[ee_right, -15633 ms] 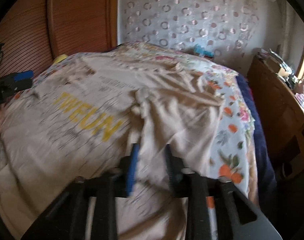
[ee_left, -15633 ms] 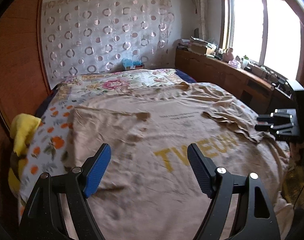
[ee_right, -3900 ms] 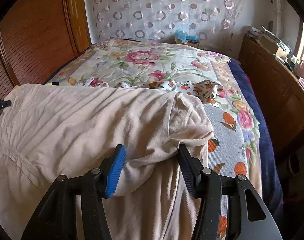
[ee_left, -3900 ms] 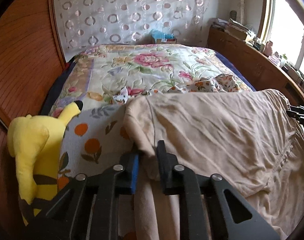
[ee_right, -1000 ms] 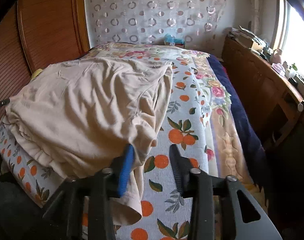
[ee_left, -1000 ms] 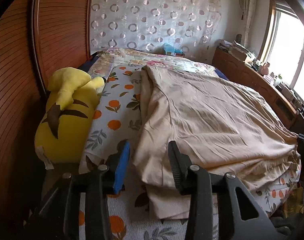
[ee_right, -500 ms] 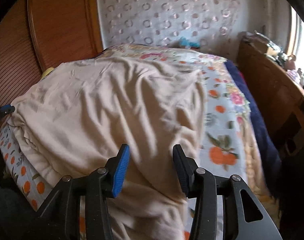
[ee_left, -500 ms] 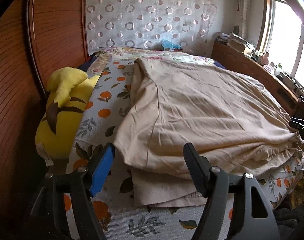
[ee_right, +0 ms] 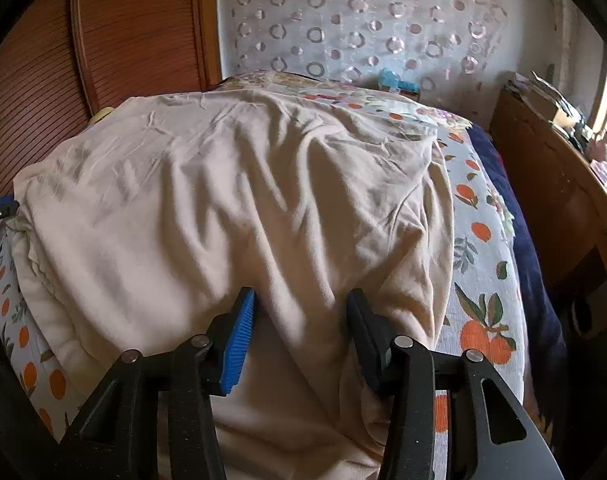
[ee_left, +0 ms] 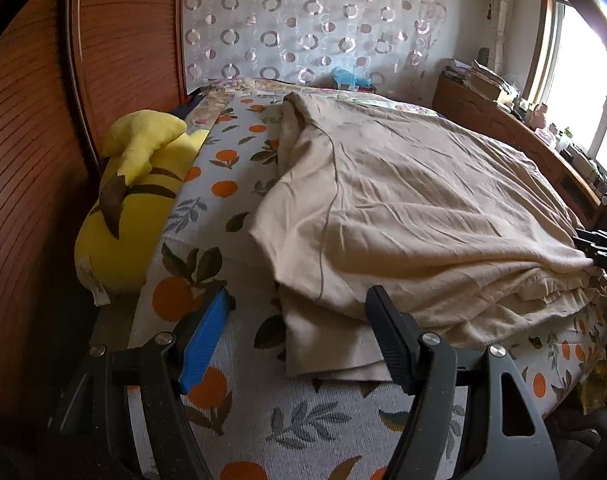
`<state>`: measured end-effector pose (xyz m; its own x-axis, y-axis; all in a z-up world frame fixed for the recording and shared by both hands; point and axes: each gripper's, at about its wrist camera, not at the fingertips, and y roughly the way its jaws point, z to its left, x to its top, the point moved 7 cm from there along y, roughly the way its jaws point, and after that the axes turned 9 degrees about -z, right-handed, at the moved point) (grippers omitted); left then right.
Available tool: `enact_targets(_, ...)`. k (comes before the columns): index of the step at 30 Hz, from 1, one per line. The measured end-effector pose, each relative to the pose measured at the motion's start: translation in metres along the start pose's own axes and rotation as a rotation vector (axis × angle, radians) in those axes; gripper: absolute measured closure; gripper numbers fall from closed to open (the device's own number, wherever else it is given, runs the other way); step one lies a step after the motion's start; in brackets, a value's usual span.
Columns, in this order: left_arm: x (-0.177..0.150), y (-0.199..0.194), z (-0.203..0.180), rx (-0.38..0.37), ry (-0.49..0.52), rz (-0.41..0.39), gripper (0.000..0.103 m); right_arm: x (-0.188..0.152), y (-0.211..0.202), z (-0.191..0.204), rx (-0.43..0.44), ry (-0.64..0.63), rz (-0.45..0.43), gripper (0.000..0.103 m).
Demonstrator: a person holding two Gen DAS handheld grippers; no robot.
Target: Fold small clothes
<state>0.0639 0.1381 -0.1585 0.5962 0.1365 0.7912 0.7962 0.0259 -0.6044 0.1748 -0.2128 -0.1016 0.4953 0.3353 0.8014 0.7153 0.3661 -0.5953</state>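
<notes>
Folded beige garment [ee_left: 415,200] on the bed [ee_left: 303,432], shown from both wrist views. It lies as a layered stack across the orange-print bedspread, filling the centre and right of the left wrist view and the centre and left of the right wrist view. Its stacked edges show at the lower right of the left wrist view.

The left gripper [ee_left: 299,328] stands released. Its blue and black fingers are spread wide at the bottom of the frame, with the near corner of the garment lying loose between them and neither pad pressing on cloth.

The right gripper [ee_right: 299,320] is opening. A ridge of fabric rises between its fingers, and the pads appear to be parting from it rather than pinching it.

The step in hand is judged to be letting go after a fold and setting the stack down. To do it well:

- Both pairs of fingers should clear the cloth fully before drawing back, so that no layer is dragged out of line.
- The ridge by the right gripper would benefit from a light downward press.
- The lower layer protruding at the near corner in the left wrist view should be squared under the upper layers before any further fold.

A yellow plush toy [ee_left: 135,200] lies at the left of the left wrist view, beside the bed edge and apart from the garment.
</notes>
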Motion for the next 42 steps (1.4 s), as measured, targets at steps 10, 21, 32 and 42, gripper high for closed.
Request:
enact_targets(10,-0.008,-0.009,-0.003,-0.027,0.005,-0.003,0.042,-0.002,0.003,0.009,0.015,-0.002,-0.001,0.04)
enact_targets(21,0.001,0.001,-0.01,-0.09,-0.065,0.006,0.047,-0.003,0.003,0.01,0.013,0.002,-0.002,0.039)
enact_targets(32,0.01,0.011,-0.014,-0.114,-0.127,0.013,0.05,-0.003,0.002,0.008,0.017,0.004,-0.002,0.039)
enact_targets(42,0.009,0.011,-0.002,-0.07,-0.122,0.028,0.089,-0.004,0.002,0.008,0.019,0.005,-0.002,0.039)
